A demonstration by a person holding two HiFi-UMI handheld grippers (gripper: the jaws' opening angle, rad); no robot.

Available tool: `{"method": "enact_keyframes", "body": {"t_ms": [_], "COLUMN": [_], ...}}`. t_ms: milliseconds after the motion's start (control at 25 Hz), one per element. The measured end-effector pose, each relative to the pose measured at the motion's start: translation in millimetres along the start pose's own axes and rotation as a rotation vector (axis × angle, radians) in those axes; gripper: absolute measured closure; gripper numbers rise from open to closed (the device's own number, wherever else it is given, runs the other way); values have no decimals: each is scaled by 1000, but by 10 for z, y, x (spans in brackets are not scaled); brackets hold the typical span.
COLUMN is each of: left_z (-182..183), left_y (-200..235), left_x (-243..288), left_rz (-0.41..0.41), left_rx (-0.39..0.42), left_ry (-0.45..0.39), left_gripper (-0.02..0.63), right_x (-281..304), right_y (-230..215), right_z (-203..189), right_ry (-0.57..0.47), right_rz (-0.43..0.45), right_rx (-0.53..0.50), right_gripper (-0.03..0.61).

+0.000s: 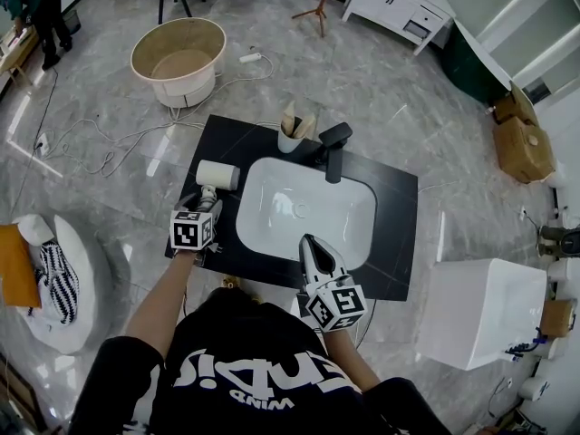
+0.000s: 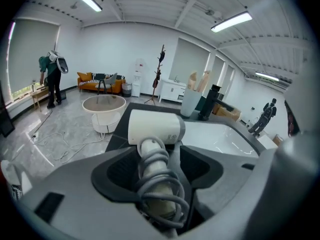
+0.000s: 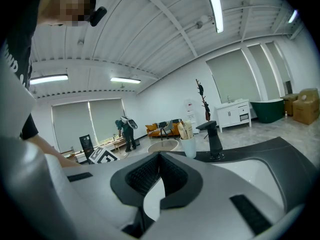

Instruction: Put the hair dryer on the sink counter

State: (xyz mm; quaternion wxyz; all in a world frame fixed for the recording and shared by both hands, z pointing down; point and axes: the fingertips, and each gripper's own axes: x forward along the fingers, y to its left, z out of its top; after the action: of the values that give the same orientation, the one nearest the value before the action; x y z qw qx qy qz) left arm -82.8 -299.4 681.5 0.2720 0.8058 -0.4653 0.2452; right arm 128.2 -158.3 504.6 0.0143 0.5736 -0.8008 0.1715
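Already the hair dryer lies on the black sink counter at the basin's 9 o'clock, its cord-wrapped handle pointing to 6. The left gripper straddles that handle with jaws wide, pads off it, probably to let go. The right gripper, at 6 o'clock, is closed on nothing, apparently idle.

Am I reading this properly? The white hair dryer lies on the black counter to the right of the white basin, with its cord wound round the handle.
Not quite. The hair dryer lies on the black counter to the left of the white basin, not to its right, as the head view shows. The rest holds: its cord is wound round the handle.
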Motion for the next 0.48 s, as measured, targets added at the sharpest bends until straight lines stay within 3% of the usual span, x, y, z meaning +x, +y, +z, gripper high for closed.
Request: {"method": "enact_keyframes", "body": {"t_ms": [480], "left_z": [758], "left_y": [-279], "left_x": [-828], "left_rz": [-26], "left_rx": [89], "left_ry": [-222], "left_gripper": [348], "right_x": [-19], "right_y": [52], "right_z": [-47], "right_ry": [5], "right_rz": [19], "right_rx": [-6], "right_gripper": [555]}}
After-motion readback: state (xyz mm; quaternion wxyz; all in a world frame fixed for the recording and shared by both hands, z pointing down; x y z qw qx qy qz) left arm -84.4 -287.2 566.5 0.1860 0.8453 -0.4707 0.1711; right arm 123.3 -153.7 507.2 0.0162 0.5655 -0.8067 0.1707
